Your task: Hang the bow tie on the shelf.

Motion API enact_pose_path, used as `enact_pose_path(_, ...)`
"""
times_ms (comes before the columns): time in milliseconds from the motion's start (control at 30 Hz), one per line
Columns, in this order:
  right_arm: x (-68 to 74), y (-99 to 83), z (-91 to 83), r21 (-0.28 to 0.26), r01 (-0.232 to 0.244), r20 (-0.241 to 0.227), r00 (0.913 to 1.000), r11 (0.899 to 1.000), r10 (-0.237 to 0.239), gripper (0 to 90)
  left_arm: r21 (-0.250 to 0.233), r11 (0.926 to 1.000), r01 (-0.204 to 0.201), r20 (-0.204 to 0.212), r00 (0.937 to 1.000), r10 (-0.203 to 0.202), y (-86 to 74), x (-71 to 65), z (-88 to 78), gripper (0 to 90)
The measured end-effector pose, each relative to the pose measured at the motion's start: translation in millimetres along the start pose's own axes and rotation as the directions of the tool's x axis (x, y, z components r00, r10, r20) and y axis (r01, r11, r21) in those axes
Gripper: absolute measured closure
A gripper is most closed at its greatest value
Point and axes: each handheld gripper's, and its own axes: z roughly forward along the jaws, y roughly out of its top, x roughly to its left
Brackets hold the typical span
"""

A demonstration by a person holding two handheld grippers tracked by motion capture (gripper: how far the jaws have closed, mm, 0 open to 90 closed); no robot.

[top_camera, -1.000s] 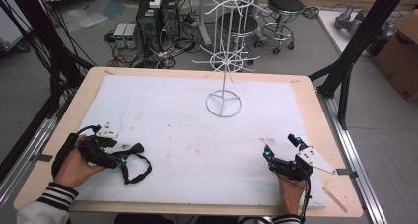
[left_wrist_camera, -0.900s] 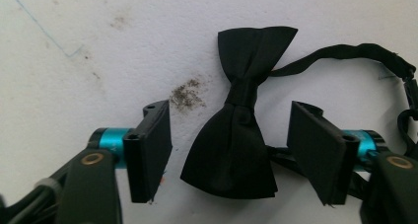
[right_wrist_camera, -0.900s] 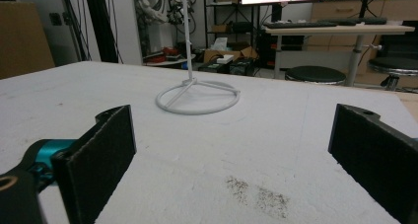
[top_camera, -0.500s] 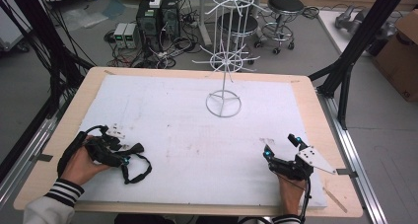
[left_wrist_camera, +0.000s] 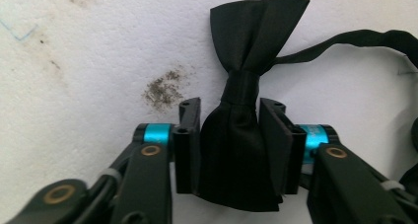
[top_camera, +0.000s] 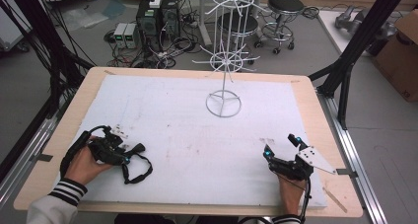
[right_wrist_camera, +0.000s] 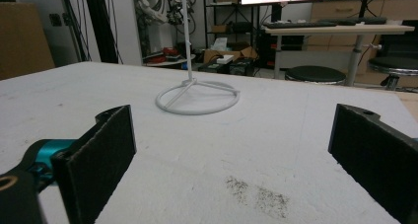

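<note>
Since the earlier frames, the left gripper [top_camera: 129,154] has shifted a little to the right along the lower left of the high view, and its jaws have just been closing around one wing of the black satin bow tie [left_wrist_camera: 245,110]. Seen from the left gripper view, the two black pads [left_wrist_camera: 188,145] now press on either side of that nearer wing at the bottom centre of the frame, so the fabric bunches between them. The knot sits just above the pads, and the far wing fans out toward the top centre. From the knot, the tie's thin black strap [left_wrist_camera: 355,39] runs off to the upper right and curves down the right edge.

Looking down from the high view, the bow tie [top_camera: 137,148] lies on the white foam board [top_camera: 197,135] in the lower left, its strap looped just below and to the right of the gripper.

Over in the lower right of the high view, the right gripper [top_camera: 281,147] rests on the board, its jaws wide apart with nothing between them. A white wire display stand with a ring base [top_camera: 224,104] stands in the upper middle, well apart from both grippers.
</note>
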Motion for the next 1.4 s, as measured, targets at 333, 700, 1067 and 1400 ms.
enact_pose_path(333, 0.1, -0.1, 0.0, -0.001, 0.001, 0.001, 1.0000, 1.000, -0.001, 3.0, -0.012, 0.9999, 0.012, 0.013, 0.9998, -0.012, -1.0, -0.1, -1.5, 73.9)
enact_pose_path(700, 0.3, 0.0, -0.1, 0.000, -0.001, 0.000, 1.0000, 1.000, 0.001, 3.0, -0.183, 0.9832, 0.000, 0.004, 1.0000, 0.000, -2.4, 2.7, -13.9, 73.8)
enact_pose_path(1067, 0.4, -0.1, -0.1, 0.001, 0.002, -0.001, 1.0000, 1.000, -0.002, 3.0, -0.438, 0.8950, 0.086, 0.023, 0.9962, -0.084, -4.0, 7.6, -36.6, 73.9)
enact_pose_path(1400, 0.2, -0.1, -0.1, 0.000, 0.003, 0.000, 1.0000, 1.000, -0.003, 3.0, -0.521, 0.8468, 0.109, 0.032, 0.9936, -0.108, 4.6, 3.0, -48.1, 74.0)
